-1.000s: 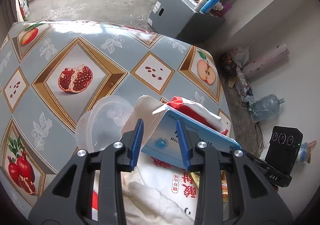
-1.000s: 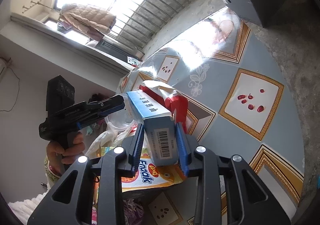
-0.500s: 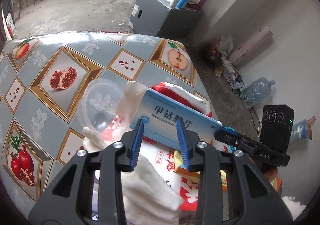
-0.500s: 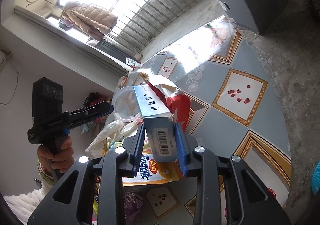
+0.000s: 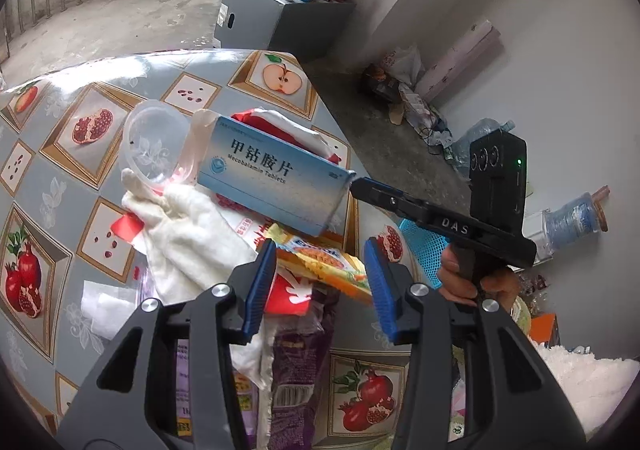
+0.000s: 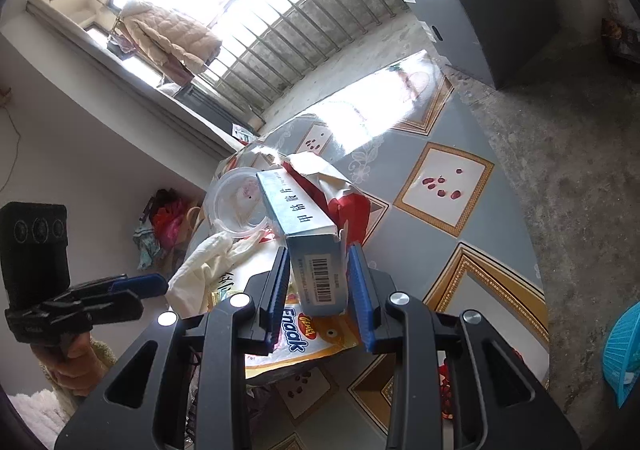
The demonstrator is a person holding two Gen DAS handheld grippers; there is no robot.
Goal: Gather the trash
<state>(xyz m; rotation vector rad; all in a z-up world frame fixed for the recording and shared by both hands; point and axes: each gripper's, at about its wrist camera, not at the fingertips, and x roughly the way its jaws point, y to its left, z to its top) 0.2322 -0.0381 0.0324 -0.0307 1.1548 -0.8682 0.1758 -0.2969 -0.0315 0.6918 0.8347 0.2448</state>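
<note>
Your right claw (image 6: 320, 290) has its two blue pads on either side of the light blue cardboard medicine box (image 6: 316, 270), at the end with the barcode. In the right wrist view a thin gap shows between each pad and the box, so I cannot tell if the claw really grips it. The box points away from the claw, above the pile of trash on the table with the fruit-pattern cloth (image 6: 444, 185).

Your left claw (image 5: 320, 286) is open, with a wide space between the pads, and it holds nothing. It hangs over the near part of the pile.

Under the box lie a yellow-orange snack bag (image 6: 304, 334), a crumpled white cloth (image 5: 188, 234) and a red and white wrapper (image 5: 280, 125). A clear round plastic lid (image 5: 154, 141) lies just beside the far end of the box, at its left in the left wrist view. A purple snack bag (image 5: 296, 366) lies nearest to the left claw.
</note>
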